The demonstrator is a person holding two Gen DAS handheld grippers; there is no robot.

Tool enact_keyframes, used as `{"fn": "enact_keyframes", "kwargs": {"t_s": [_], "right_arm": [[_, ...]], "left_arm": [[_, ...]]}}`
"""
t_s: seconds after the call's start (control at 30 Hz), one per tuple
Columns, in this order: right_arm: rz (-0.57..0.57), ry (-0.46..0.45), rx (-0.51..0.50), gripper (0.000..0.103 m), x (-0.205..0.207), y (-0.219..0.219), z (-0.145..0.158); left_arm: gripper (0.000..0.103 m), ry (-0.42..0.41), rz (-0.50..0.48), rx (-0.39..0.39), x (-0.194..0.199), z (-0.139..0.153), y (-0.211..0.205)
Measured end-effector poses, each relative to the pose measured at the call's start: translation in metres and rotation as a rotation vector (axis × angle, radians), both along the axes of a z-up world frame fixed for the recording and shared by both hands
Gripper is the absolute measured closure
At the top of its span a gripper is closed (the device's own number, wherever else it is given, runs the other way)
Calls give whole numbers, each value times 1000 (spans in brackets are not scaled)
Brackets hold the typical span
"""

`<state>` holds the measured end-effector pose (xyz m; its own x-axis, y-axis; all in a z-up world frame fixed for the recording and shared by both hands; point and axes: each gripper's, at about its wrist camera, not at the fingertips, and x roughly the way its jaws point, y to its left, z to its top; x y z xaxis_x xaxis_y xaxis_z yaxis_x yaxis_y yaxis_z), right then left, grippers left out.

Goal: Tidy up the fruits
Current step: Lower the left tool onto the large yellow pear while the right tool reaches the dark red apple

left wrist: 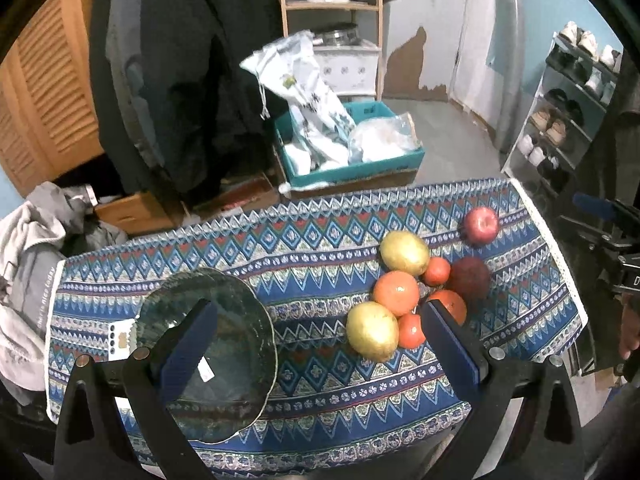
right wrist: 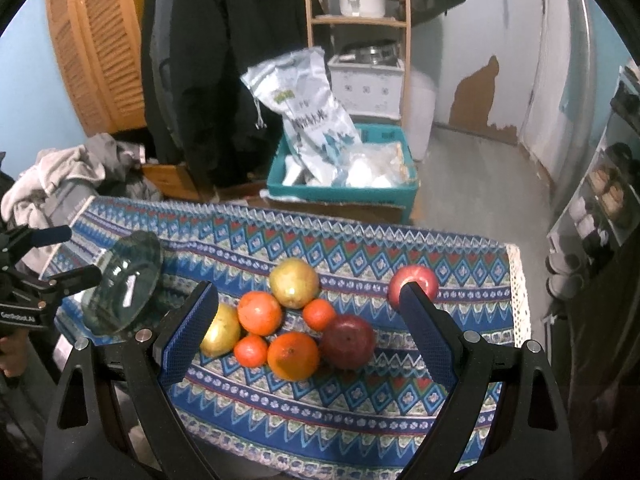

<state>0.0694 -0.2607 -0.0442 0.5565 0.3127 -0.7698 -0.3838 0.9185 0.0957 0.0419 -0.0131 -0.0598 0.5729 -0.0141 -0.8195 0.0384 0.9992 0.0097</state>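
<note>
A: Left gripper (left wrist: 318,322) status?

B: Jaws spread wide, nothing between the pads. It hangs above the patterned tablecloth (left wrist: 320,392). The glass bowl (left wrist: 208,352) sits under and around its left finger. The fruit cluster is just inside its right finger.

A: Right gripper (right wrist: 308,308)?

B: Jaws also spread wide, holding nothing. Most of the fruit lies in the gap between its fingers.

A: Fruit count?

B: 8 pieces, all on the cloth, 0 in the bowl. 2 yellow pears: far pear (right wrist: 294,283) ahead of the gap, near pear (right wrist: 222,330) partly behind the left finger. 2 big oranges: 1 (right wrist: 260,312) toward the left finger, 1 (right wrist: 293,355) mid-gap and nearest the camera. 2 small tangerines (right wrist: 319,314) (right wrist: 250,350). Dark red apple (right wrist: 347,341) toward the right finger. These 7 sit bunched, most touching a neighbour.

A: And number 8?

B: Bright red apple (right wrist: 416,280), apart from the bunch, right behind the tip of the right finger. Cannot tell if the tip touches it.

A: Bowl from the right view?

B: Outside the left finger, beside the other gripper.
</note>
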Motion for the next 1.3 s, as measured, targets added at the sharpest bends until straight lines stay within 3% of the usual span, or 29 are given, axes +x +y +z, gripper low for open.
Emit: {"fn": "enact_keyframes", "kwargs": {"t_s": [0.33, 0.63, 0.93, 1.3], "right_arm": [[-36, 164, -47, 13, 43, -8, -53], [-51, 322, -98, 13, 62, -12, -106], [-48, 421, -105, 13, 77, -7, -144], [-63, 496, -101, 13, 87, -5, -178]], "left_arm": [[1, 175, -3, -41, 34, -54, -13], [1, 277, -13, -17, 56, -100, -27], [1, 387, -10, -24, 71, -147, -31], [1, 450, 2, -149, 78, -176, -25]]}}
